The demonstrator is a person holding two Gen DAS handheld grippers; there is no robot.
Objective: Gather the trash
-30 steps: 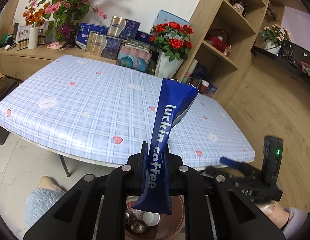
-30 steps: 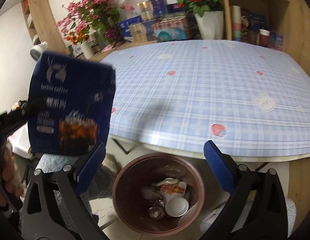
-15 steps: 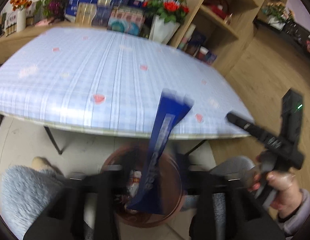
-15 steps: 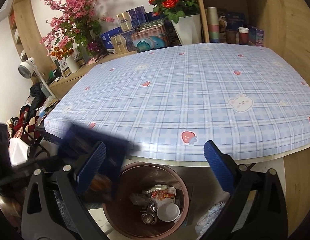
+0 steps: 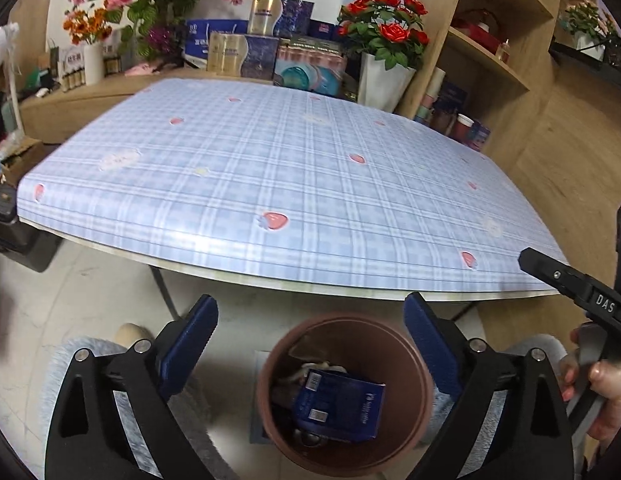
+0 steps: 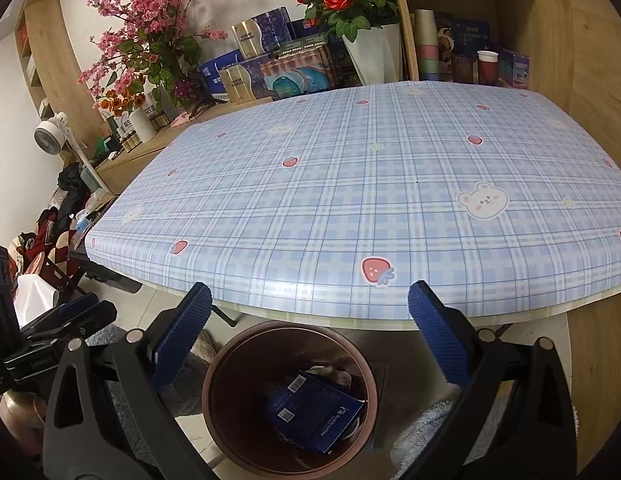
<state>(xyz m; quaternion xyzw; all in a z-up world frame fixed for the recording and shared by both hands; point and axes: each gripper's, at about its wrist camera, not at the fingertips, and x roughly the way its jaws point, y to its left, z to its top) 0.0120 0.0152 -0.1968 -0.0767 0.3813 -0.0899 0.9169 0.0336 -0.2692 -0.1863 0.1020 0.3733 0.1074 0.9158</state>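
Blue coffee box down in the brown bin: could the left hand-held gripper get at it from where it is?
Probably yes. The left hand-held gripper hangs open above the round brown bin, and the blue cardboard coffee box lies on top of the other trash with nothing covering it.

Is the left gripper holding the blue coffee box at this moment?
No, the left gripper is open with nothing between its fingers, and the blue Luckin coffee box lies inside the brown trash bin below it.
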